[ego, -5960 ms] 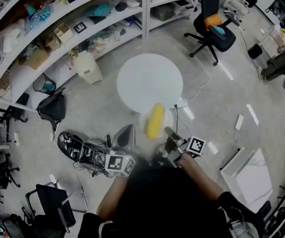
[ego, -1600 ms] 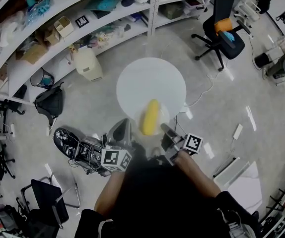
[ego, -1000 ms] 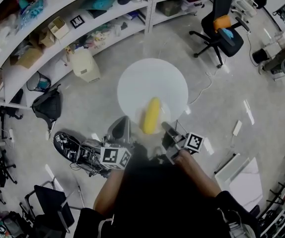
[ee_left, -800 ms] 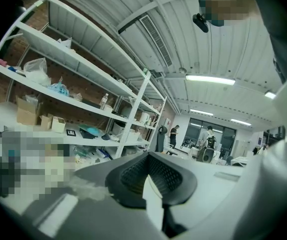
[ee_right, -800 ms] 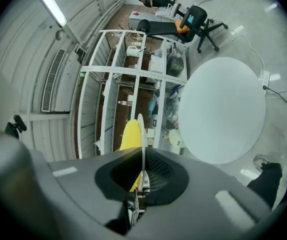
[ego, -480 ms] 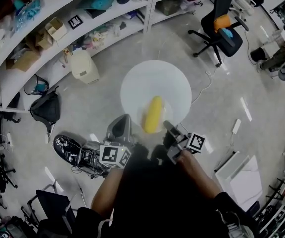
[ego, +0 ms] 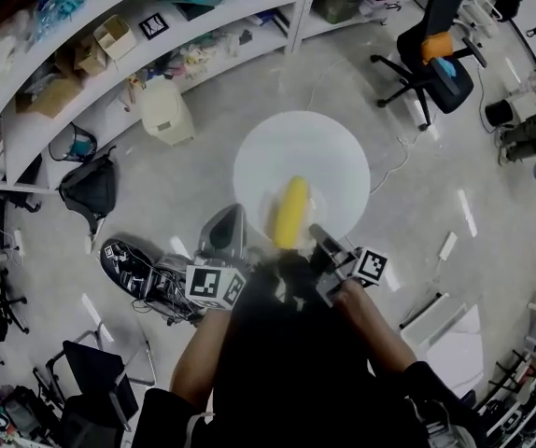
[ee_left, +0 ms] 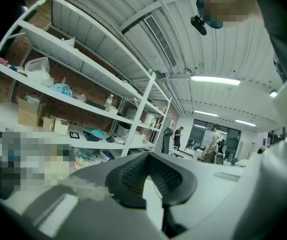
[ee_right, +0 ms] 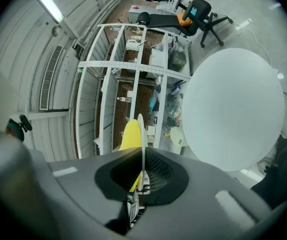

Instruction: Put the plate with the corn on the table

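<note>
1. Grey pads on your right gripper (ego: 317, 238) are clamped on the near rim of the plate (ee_right: 141, 134), thin edge pinched between them. Your left gripper (ego: 231, 236) sits just beside it with its pads looking pressed together and nothing in them.
2. Plate is in the air over the near edge of the round table (ego: 333, 157), corn (ego: 291, 211) lying lengthwise on it, pointing away from you.
3. Risk one: it's a one-sided rim pinch, so any wrist roll or dip could send that corn rolling off.
4. Risk two: let go this close to the near edge and the plate could tip off onto the floor. I'd guess it wants to go nearer the middle.
</note>
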`<state>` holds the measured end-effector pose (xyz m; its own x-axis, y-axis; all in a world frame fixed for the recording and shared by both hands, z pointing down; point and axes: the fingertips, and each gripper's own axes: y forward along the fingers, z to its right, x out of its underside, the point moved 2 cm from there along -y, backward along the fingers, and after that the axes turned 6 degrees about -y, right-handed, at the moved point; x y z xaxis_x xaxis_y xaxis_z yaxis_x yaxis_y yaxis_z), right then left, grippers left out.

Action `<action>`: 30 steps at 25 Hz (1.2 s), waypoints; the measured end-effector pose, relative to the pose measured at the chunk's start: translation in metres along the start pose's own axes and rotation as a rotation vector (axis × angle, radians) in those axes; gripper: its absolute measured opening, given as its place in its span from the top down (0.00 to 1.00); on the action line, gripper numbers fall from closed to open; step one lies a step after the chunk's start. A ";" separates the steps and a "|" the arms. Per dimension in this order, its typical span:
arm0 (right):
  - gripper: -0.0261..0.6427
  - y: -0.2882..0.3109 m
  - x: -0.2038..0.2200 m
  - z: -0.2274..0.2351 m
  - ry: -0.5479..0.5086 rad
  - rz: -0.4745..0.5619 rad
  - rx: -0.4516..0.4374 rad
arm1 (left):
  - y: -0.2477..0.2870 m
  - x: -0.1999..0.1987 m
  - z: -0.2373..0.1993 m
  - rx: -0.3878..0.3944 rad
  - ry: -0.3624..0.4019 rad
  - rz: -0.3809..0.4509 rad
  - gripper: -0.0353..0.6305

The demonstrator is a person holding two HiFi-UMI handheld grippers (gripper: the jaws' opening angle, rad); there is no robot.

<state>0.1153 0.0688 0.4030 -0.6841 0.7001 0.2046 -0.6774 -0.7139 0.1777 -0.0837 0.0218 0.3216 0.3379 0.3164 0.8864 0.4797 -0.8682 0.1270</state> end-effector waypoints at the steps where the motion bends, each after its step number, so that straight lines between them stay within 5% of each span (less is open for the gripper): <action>1: 0.93 0.003 -0.002 0.001 0.000 -0.007 -0.002 | 0.002 0.001 -0.003 -0.011 -0.006 0.003 0.94; 30: 0.93 0.037 -0.040 0.062 -0.026 -0.160 -0.035 | 0.035 0.051 -0.032 -0.176 -0.027 -0.004 0.94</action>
<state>0.1341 0.0133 0.4608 -0.5596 0.8041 0.2008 -0.7866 -0.5916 0.1770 -0.0753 -0.0041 0.3857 0.3590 0.3279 0.8739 0.3326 -0.9197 0.2084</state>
